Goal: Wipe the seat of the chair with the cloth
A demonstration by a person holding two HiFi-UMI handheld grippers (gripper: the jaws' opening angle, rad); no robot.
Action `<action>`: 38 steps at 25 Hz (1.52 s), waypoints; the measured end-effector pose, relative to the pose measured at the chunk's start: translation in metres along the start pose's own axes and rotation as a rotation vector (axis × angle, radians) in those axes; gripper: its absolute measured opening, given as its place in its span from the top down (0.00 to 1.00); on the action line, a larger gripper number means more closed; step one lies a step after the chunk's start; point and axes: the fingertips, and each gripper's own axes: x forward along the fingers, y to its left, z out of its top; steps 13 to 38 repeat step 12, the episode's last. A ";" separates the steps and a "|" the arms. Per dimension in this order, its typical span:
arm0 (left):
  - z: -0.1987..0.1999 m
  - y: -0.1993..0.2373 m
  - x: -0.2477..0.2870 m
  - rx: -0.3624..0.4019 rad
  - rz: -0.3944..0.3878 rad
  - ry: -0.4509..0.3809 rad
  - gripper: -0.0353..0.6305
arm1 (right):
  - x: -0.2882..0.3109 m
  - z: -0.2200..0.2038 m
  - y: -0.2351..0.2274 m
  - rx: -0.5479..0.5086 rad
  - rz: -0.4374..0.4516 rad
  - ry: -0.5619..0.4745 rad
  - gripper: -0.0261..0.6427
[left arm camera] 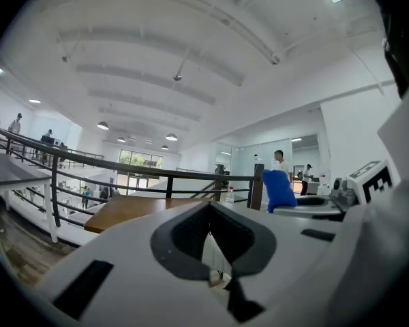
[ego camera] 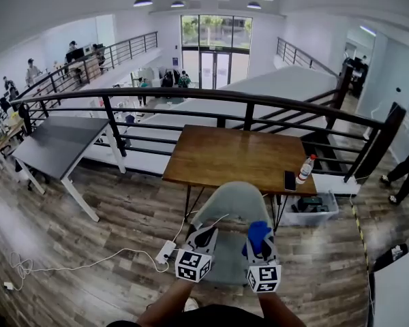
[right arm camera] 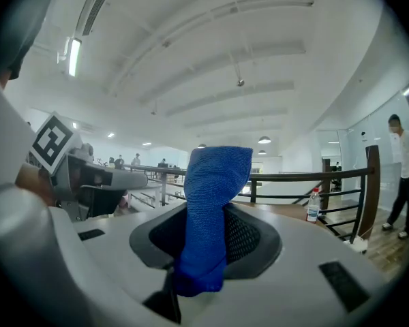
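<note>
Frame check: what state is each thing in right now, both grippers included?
left gripper: jaws together, nothing held.
right gripper: shut on the blue cloth.
blue cloth: bunched, sticking out past the jaws, not on the chair.
chair: upright, at the wooden table.
bottle: upright on the table, capped.
phone: flat on the table, screen dark.

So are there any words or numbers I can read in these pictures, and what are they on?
No text can be read anywhere.
Label on the bottle on the wooden table: too small and blurred to read.
Square markers on the cubes: black-and-white patterns, not letters or numbers.
The blue cloth: no print.
</note>
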 end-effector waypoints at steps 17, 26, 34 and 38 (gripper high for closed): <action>-0.006 -0.045 -0.008 0.032 -0.001 0.020 0.94 | -0.020 -0.010 -0.002 0.018 0.040 0.000 0.76; -0.006 -0.045 -0.008 0.032 -0.001 0.020 0.94 | -0.020 -0.010 -0.002 0.018 0.040 0.000 0.76; -0.006 -0.045 -0.008 0.032 -0.001 0.020 0.94 | -0.020 -0.010 -0.002 0.018 0.040 0.000 0.76; -0.006 -0.045 -0.008 0.032 -0.001 0.020 0.94 | -0.020 -0.010 -0.002 0.018 0.040 0.000 0.76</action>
